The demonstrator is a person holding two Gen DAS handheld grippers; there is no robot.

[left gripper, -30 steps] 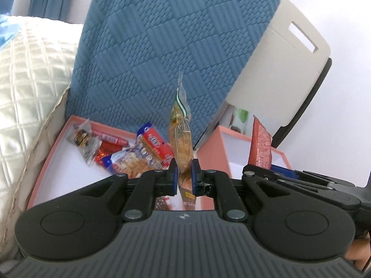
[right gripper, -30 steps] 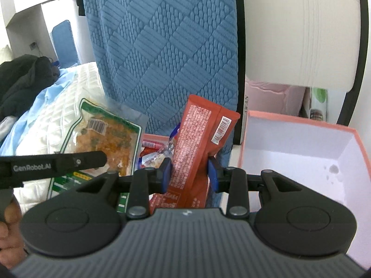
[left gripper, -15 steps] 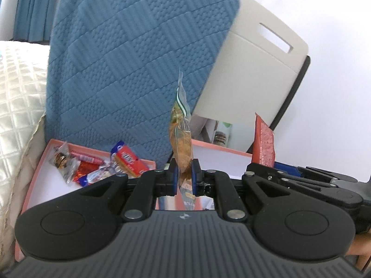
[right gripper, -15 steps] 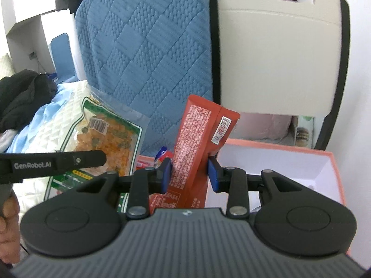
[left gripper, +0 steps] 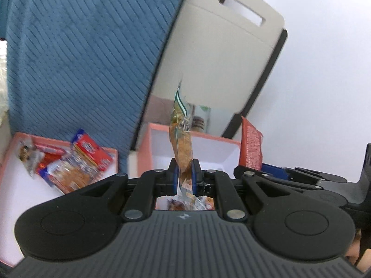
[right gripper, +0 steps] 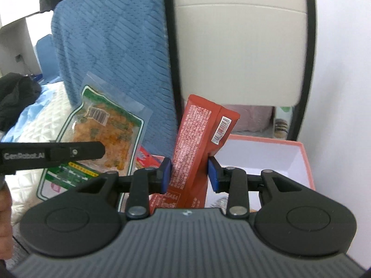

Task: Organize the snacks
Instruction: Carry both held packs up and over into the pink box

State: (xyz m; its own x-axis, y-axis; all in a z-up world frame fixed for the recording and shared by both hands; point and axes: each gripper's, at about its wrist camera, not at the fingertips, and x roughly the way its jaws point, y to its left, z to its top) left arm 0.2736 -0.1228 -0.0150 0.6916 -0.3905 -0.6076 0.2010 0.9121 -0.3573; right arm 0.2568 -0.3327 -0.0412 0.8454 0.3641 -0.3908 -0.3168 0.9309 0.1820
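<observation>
My left gripper (left gripper: 184,176) is shut on a clear green-edged packet of orange snack (left gripper: 182,143), held upright and edge-on; from the right wrist view the same packet (right gripper: 109,125) shows flat at the left. My right gripper (right gripper: 189,173) is shut on a red snack pack (right gripper: 194,143) that stands tilted between the blue pads; its top (left gripper: 251,143) shows in the left wrist view. Both are held above a pink box with a white inside (right gripper: 303,153), whose back wall (left gripper: 208,144) lies just beyond the left gripper.
A second pink box (left gripper: 14,185) at the left holds several wrapped snacks (left gripper: 76,162). Behind stand a blue quilted cushion (left gripper: 81,58) and a beige chair back with a slot (right gripper: 243,46). A white quilted cover (right gripper: 41,115) lies at the left. A hand (right gripper: 4,217) shows at the edge.
Both grippers have carried their packets to the right, away from the snack-filled box and toward the white-lined box under the beige chair back. The grips are unchanged.
</observation>
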